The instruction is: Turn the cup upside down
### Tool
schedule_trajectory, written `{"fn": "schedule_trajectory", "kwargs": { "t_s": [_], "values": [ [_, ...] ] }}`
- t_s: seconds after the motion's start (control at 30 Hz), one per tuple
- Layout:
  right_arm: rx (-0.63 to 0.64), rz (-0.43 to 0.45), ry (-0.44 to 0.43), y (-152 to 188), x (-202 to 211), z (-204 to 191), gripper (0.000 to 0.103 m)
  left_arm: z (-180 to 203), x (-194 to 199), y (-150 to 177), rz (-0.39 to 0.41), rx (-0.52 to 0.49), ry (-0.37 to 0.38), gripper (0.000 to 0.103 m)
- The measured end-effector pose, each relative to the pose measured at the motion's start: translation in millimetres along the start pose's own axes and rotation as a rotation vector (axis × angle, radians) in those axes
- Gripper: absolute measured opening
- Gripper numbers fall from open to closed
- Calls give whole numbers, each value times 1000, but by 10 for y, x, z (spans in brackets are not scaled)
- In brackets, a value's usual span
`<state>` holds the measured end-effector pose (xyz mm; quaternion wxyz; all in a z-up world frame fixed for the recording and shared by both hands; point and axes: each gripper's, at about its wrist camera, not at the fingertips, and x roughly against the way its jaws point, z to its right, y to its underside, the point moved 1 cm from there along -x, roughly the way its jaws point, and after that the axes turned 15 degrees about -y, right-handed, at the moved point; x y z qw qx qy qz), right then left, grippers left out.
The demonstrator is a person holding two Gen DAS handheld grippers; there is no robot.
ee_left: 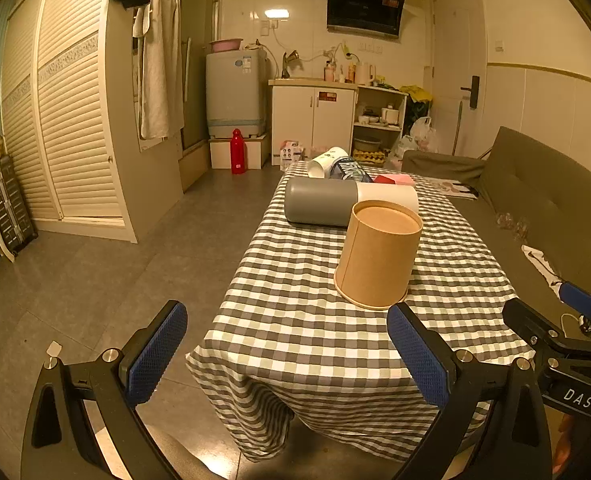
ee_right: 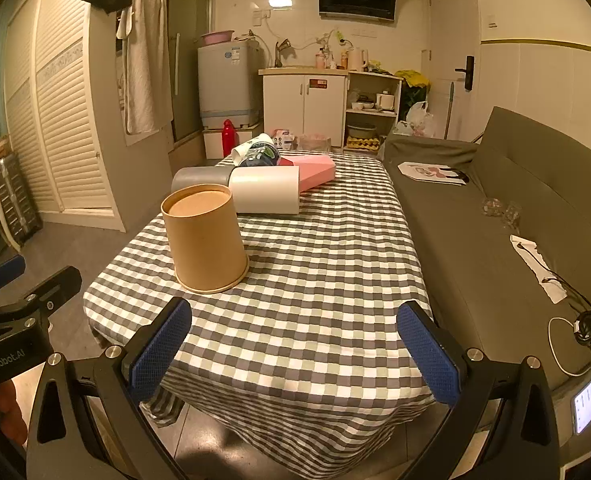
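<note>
One tan cup (ee_left: 379,256), upside down, rim on tablecloth (ee_left: 315,344)

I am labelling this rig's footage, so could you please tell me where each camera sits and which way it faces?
Left wrist: on the left gripper, off the table's near-left corner, facing the kitchen; its open blue fingers show, the right gripper at right.
Right wrist: on the right gripper, at the near table edge, facing likewise; open fingers, sofa at right.
Shared: the inverted brown cup, checked tablecloth.
</note>
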<state>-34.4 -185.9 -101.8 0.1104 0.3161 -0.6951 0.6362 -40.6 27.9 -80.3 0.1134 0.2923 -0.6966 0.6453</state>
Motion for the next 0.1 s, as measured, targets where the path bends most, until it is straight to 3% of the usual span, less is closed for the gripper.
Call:
{"fn": "schedule_trajectory", "kwargs": {
  "t_s": [0.1],
  "values": [
    [-1,0,0,0,-2,0,103,7,6,-9,13,-10,-7,103]
  ]
}}
